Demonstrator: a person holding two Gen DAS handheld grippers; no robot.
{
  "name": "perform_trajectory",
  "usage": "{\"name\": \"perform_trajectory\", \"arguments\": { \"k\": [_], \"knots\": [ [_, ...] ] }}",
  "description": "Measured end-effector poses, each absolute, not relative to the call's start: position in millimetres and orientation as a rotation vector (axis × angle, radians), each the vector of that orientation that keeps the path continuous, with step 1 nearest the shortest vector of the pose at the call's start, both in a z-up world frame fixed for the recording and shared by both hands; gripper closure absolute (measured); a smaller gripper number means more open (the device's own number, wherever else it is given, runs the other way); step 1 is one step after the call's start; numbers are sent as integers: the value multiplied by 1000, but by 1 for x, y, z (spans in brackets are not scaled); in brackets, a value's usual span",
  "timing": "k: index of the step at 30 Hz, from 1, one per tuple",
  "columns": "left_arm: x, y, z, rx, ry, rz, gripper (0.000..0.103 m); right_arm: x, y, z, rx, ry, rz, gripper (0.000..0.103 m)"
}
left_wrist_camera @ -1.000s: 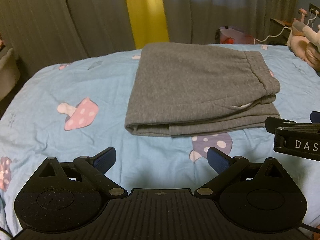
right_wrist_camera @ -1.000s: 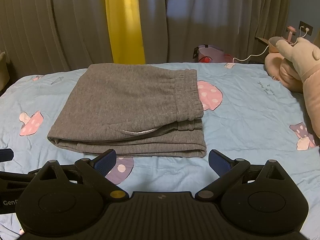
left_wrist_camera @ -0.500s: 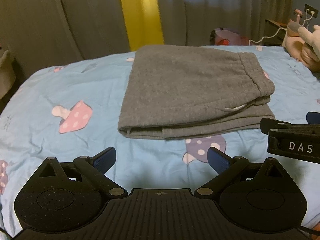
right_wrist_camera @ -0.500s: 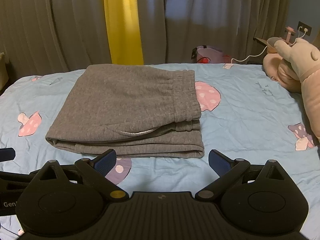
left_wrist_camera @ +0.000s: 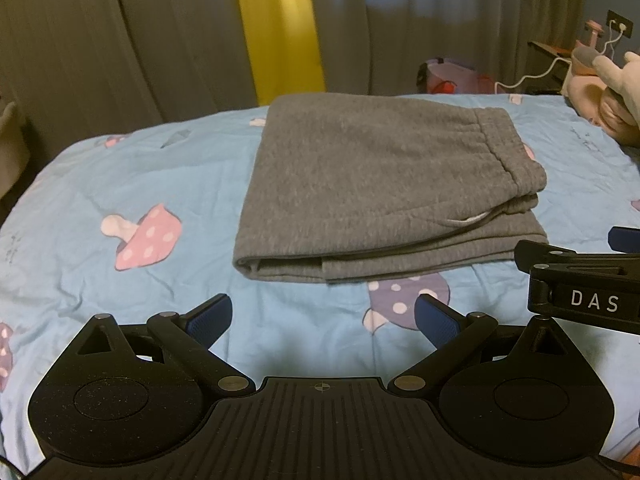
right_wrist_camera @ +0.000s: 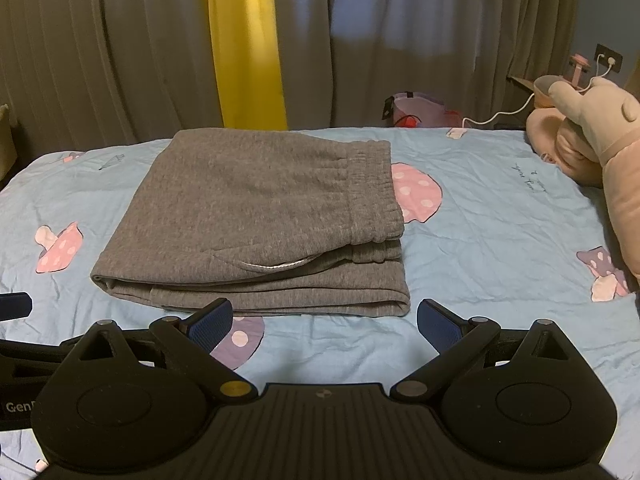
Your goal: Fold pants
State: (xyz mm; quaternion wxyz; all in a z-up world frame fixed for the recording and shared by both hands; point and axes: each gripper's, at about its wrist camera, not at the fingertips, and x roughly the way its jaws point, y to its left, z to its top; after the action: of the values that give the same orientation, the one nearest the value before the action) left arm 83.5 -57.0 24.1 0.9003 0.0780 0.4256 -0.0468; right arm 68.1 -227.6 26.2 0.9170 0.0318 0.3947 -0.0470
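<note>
The right gripper [right_wrist_camera: 325,320] is cut off in the left view; both it and the left gripper [left_wrist_camera: 323,317] stand apart, empty. The folded pants [left_wrist_camera: 384,188] lie on the bed [left_wrist_camera: 120,184], just beyond them

A pair of grey fleece pants [right_wrist_camera: 256,216] lies folded into a flat rectangular stack on a bed covered by a light blue sheet printed with mushrooms [right_wrist_camera: 500,232], the elastic waistband toward the right. The right gripper [right_wrist_camera: 325,322] hovers just short of the stack's near edge, its blue-padded fingers [right_wrist_camera: 210,322] spread wide with nothing between them. A pink plush toy [right_wrist_camera: 592,140] rests at the bed's right side. Grey curtains with a yellow strip [right_wrist_camera: 246,48] hang behind.
</note>
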Motion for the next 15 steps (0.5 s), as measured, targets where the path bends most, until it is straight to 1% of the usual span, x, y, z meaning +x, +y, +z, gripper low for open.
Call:
{"name": "perform_trajectory", "arguments": {
  "k": [15],
  "knots": [
    [84, -56, 25, 146, 876, -110, 2, 69, -229, 26, 73, 807, -109, 4]
  ]
}}
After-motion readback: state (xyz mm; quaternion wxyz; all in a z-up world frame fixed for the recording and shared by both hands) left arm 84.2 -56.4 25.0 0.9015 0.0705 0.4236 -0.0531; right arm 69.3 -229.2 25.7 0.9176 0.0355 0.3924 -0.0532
